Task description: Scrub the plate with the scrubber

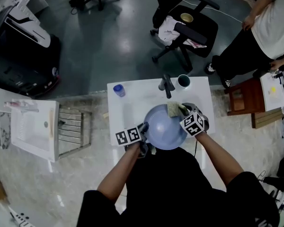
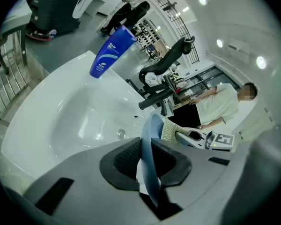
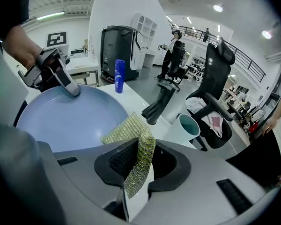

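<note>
A pale blue plate (image 1: 162, 130) is held over the white sink (image 1: 120, 115). My left gripper (image 1: 144, 130) is shut on its left rim; in the left gripper view the plate (image 2: 149, 139) stands edge-on between the pads (image 2: 126, 159). My right gripper (image 1: 185, 111) is shut on a yellow-green mesh scrubber (image 1: 173, 109) at the plate's far right edge. From the right gripper view the scrubber (image 3: 139, 149) hangs folded between the jaws and lies against the plate (image 3: 65, 121), with the left gripper (image 3: 61, 76) across on the far rim.
A black faucet (image 1: 166, 85) and a teal-lined cup (image 1: 183, 81) stand at the sink's back edge, a blue bottle (image 1: 119, 90) at its back left. A metal rack (image 1: 73, 129) is at the left. An office chair (image 1: 189, 30) and a person (image 1: 265, 27) are behind.
</note>
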